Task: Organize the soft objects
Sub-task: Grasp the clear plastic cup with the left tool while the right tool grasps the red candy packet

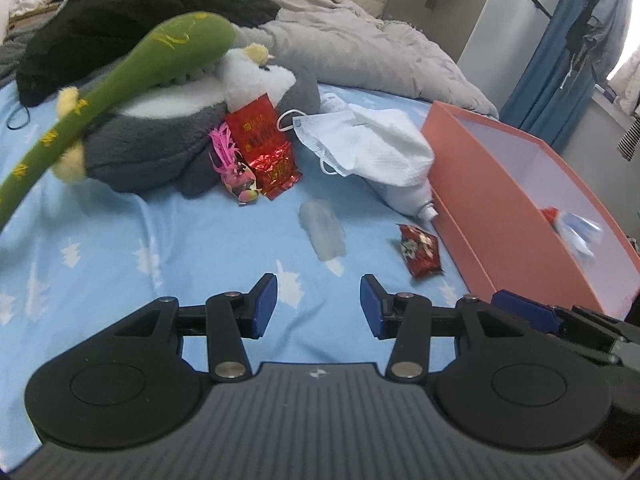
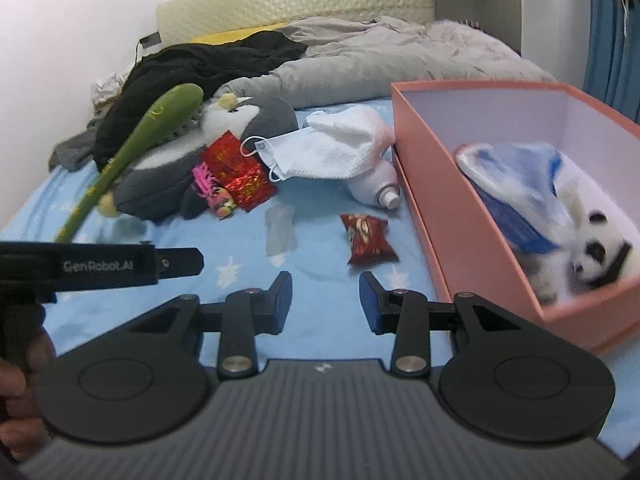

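Note:
On the blue bedsheet lie a grey penguin plush (image 1: 168, 136) (image 2: 224, 148), a long green plush (image 1: 120, 80) (image 2: 132, 148) leaning over it, a white cloth (image 1: 384, 144) (image 2: 340, 148), a face mask (image 1: 324, 136) (image 2: 276, 156) and a pink feather toy (image 1: 236, 168) (image 2: 212, 190). The orange box (image 1: 452, 184) (image 2: 436, 184) on the right holds a panda plush (image 2: 596, 252) and a blue-white bag (image 2: 516, 188). My left gripper (image 1: 318, 306) is open and empty above the sheet. My right gripper (image 2: 324, 300) is open and empty beside the box.
Red foil packets (image 1: 264, 140) (image 2: 368, 238), a clear soft piece (image 1: 322, 228) (image 2: 280, 228) and a white bottle (image 1: 408, 200) (image 2: 376, 188) lie on the sheet. A grey duvet (image 1: 360, 48) and black clothing (image 1: 120, 16) fill the far side. Blue curtains (image 1: 560, 60) hang at right.

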Action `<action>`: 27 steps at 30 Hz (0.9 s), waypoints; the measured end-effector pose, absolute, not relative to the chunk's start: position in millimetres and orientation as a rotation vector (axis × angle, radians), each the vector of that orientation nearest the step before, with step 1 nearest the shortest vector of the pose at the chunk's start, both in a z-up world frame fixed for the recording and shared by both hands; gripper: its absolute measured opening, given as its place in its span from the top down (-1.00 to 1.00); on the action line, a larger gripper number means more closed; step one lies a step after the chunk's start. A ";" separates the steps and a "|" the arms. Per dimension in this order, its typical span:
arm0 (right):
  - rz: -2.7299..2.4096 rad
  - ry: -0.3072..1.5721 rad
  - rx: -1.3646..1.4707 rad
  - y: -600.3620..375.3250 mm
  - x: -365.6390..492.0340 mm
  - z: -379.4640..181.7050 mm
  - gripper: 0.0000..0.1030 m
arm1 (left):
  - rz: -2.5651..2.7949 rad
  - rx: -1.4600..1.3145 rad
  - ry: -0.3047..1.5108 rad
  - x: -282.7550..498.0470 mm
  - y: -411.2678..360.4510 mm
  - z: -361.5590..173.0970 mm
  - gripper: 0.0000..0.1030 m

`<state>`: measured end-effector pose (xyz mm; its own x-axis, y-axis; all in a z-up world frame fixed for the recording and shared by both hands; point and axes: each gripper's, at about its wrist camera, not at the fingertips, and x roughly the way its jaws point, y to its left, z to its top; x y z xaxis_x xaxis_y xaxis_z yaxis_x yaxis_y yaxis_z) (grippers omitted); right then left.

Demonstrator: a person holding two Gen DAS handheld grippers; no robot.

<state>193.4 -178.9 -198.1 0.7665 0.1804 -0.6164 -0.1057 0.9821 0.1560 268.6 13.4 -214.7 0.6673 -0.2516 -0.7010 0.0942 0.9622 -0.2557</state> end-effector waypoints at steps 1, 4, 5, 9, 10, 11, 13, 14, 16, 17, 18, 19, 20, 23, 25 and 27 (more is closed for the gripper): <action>0.154 0.680 0.097 -176.1 199.5 -200.9 0.22 | -0.200 -0.211 0.822 277.1 13.8 -218.3 -0.01; 0.148 0.688 0.069 -169.6 219.4 -209.7 0.22 | -0.193 -0.229 0.825 300.4 18.4 -225.4 -0.01; 0.143 0.689 0.053 -167.6 225.1 -212.0 0.22 | -0.198 -0.252 0.834 309.8 20.8 -228.7 -0.01; 0.113 0.689 0.004 -162.2 247.8 -221.9 0.22 | -0.220 -0.302 0.857 337.4 21.4 -240.6 -0.01; 0.106 0.694 -0.003 -161.9 253.8 -224.8 0.22 | -0.224 -0.299 0.863 342.9 19.5 -244.0 -0.01; 0.099 0.696 -0.011 -161.1 258.2 -227.2 0.22 | -0.229 -0.294 0.870 348.0 17.3 -247.4 -0.01; 0.084 0.695 -0.031 -160.4 267.3 -232.3 0.22 | -0.243 -0.297 0.884 356.5 13.3 -254.7 -0.01; 0.080 0.694 -0.044 -159.4 270.8 -234.3 0.22 | -0.252 -0.302 0.890 359.8 11.4 -257.8 -0.01; 0.068 0.694 -0.078 -157.3 278.3 -239.3 0.23 | -0.262 -0.305 0.902 367.9 7.4 -263.8 -0.01; 0.060 0.698 -0.088 -156.5 281.4 -240.9 0.23 | -0.269 -0.305 0.903 370.4 5.9 -265.6 -0.01; 0.055 0.697 -0.094 -156.5 284.2 -241.4 0.23 | -0.277 -0.307 0.904 373.3 4.4 -267.4 -0.01; 0.053 0.693 -0.106 -156.0 286.7 -241.7 0.23 | -0.283 -0.309 0.904 376.1 3.1 -268.8 0.00; 0.050 0.691 -0.120 -154.7 289.5 -242.1 0.23 | -0.289 -0.312 0.904 378.9 2.0 -270.5 0.00; 0.045 0.697 -0.152 -152.7 297.2 -247.1 0.23 | -0.295 -0.311 0.908 384.6 -0.9 -274.8 0.02; 0.035 0.698 -0.183 -151.7 301.6 -251.8 0.25 | -0.304 -0.308 0.907 386.2 -2.3 -276.3 0.15; 0.037 0.700 -0.204 -149.9 303.8 -255.5 0.25 | -0.306 -0.303 0.929 388.4 -3.1 -279.0 0.30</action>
